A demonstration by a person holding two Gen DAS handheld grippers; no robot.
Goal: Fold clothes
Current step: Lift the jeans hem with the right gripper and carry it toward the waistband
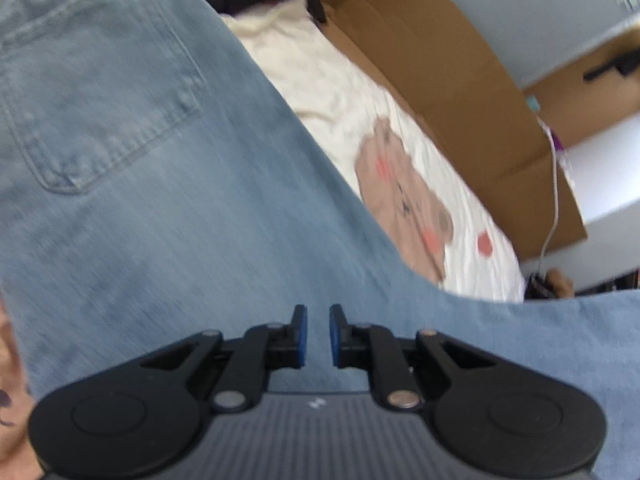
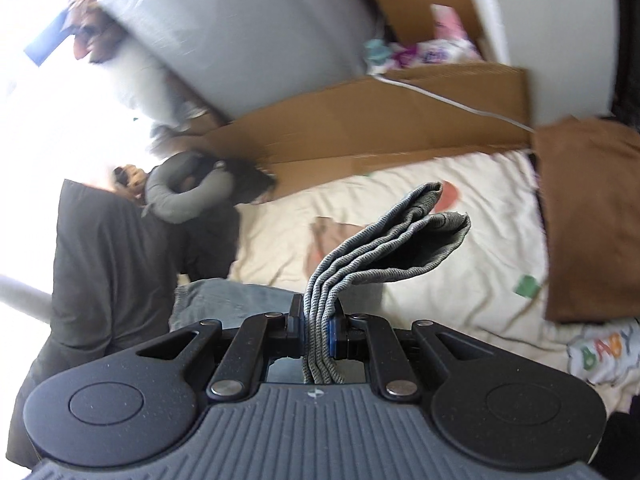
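In the left wrist view, a cream bedsheet printed with a pink-brown bear [image 1: 404,200] covers the bed, and a flat brown cardboard sheet [image 1: 452,80] stands along its far edge against a pale grey wall. A white cable [image 1: 554,184] hangs over the cardboard. Light blue denim jeans [image 1: 168,208] fill most of the frame, the back pocket at upper left, the cloth running diagonally from upper left to lower right. The left gripper [image 1: 318,334] sits over the denim, its jaws nearly together with a narrow gap; whether they pinch cloth is unclear.

In the right wrist view, the same sheet [image 2: 460,240] lies below, with a brown pillow [image 2: 592,216] at right and dark grey clothes [image 2: 120,256] heaped at left. The right gripper [image 2: 319,326] has its jaws clamped on a folded grey knit garment [image 2: 384,248], whose layered fold rises from the jaws and leans to the upper right.
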